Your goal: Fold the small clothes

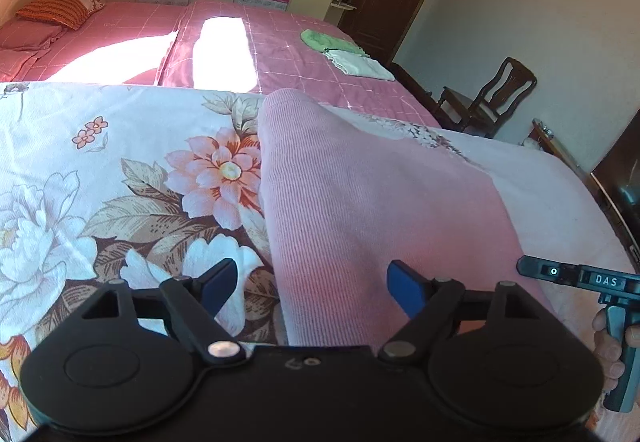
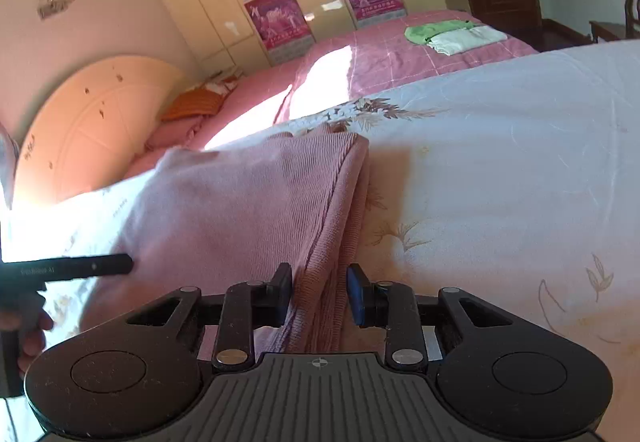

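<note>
Left wrist view: the left gripper (image 1: pixel 310 288) stands wide open, its fingers straddling the near edge of the pink ribbed garment (image 1: pixel 360 202), which lies on the floral quilt (image 1: pixel 100 182) and holds nothing.

Right wrist view: the right gripper (image 2: pixel 319 294) has its fingers partly apart around the garment's bunched right edge (image 2: pixel 320 242); firm pinch or not, I cannot tell.

Judging from this, a fold is being set up; next both grippers need to close on the garment's near edge and lift it toward its far edge.
</note>
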`<state>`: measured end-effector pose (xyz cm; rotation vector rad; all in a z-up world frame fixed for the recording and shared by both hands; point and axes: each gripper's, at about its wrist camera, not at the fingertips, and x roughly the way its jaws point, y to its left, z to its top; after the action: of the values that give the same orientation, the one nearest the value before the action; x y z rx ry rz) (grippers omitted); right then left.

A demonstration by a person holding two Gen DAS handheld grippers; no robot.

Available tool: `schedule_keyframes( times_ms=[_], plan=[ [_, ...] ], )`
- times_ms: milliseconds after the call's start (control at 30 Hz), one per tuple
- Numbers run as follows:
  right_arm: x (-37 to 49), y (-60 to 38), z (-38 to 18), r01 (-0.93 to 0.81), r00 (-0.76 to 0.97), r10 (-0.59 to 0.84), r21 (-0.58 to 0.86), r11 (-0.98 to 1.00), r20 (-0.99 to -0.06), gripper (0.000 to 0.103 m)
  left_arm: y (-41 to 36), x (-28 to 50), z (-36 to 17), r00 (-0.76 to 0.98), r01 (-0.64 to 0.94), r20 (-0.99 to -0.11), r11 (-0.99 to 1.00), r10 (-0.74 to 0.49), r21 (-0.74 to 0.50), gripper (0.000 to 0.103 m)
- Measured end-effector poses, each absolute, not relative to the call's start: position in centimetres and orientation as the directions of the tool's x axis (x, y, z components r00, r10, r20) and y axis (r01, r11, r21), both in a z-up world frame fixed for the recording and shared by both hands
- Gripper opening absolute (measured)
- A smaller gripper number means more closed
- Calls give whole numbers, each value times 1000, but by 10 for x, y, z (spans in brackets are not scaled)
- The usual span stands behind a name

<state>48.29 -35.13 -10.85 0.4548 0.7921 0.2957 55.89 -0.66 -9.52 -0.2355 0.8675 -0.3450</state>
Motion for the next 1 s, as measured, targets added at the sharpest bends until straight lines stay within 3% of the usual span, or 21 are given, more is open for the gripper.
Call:
schedule_keyframes(
  times_ms=[167,300,333,400,600,767,800,833,867,1000],
  plan=[
    [487,-382,-113,-29,591,554,671,741,-586,30,-1,553,-100,556,224,-684,878,-472,-423,83],
    [494,-399,-125,17,567,622,763,646,-539,38,0,556,-111,497,224,-683,840,-534,-494,70],
    [494,-401,-125,10,565,637,776,631,-525,45,-1,556,-112,496,228,-685,841,-533,-490,69],
    [496,-401,-123,-15,554,654,779,627,-516,53,-2,557,-114,487,232,-692,843,-533,-486,68],
    [513,-388,-127,-61,519,684,775,628,-513,52,0,566,-124,472,204,-683,823,-557,-530,67],
    [516,-377,-123,-98,519,668,740,666,-533,52,-11,572,-122,480,196,-704,846,-523,-495,65],
    [515,-371,-120,-115,523,650,710,695,-552,51,-14,573,-121,483,194,-710,854,-512,-484,62],
    [515,-362,-118,-131,532,606,649,749,-592,35,-17,573,-119,486,197,-716,861,-501,-469,54],
    [514,-354,-115,-149,540,568,594,791,-621,25,-19,573,-118,489,204,-718,865,-496,-459,50],
    [498,-317,-101,-222,607,441,392,893,-661,19,-30,568,-104,520,232,-729,895,-445,-380,33]
  ],
)
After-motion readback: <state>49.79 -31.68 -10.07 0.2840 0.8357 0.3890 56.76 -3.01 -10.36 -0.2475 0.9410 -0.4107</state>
